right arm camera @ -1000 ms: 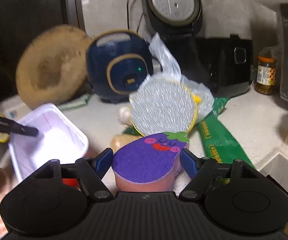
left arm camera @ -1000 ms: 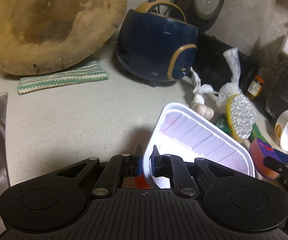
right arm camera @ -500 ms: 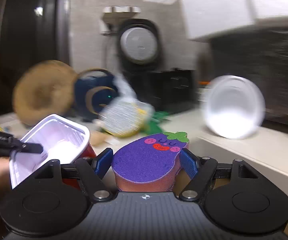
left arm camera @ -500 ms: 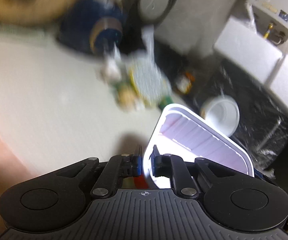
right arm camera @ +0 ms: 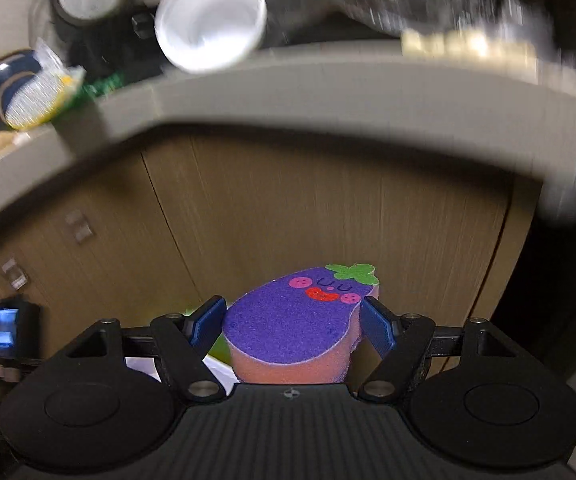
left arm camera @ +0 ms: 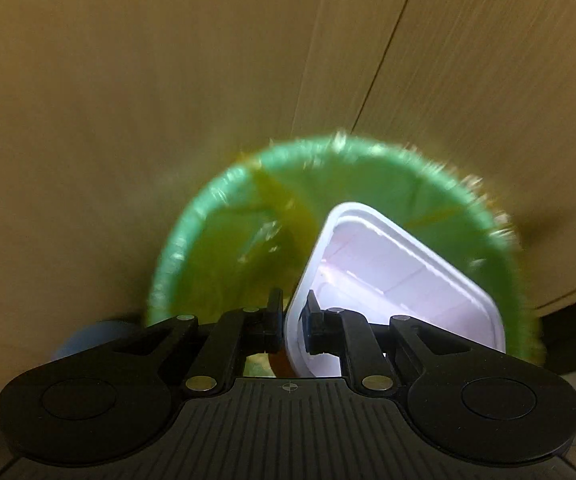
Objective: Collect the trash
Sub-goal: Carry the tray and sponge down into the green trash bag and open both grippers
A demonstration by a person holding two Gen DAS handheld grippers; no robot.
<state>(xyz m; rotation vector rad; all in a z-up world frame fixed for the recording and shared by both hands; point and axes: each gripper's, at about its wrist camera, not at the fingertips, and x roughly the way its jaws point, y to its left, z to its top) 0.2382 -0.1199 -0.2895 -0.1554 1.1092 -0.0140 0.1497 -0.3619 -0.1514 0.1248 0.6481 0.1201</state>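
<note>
left gripper [left arm camera: 292, 316]: pinching the near rim of my white tray [left arm camera: 400, 280], jaws nearly shut
tray: long axis runs away to the right, hanging over the green-lined bin [left arm camera: 215, 248]
right gripper [right arm camera: 294, 322]: clamped on eggplant sponge [right arm camera: 288, 328], facing the cabinet doors [right arm camera: 328, 208]
nearer bin: left, I judge; drop is straight down

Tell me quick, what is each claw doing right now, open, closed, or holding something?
Left gripper: closed on the rim of the white plastic tray, above the green-lined bin.
Right gripper: clamped on the purple eggplant sponge.
</note>
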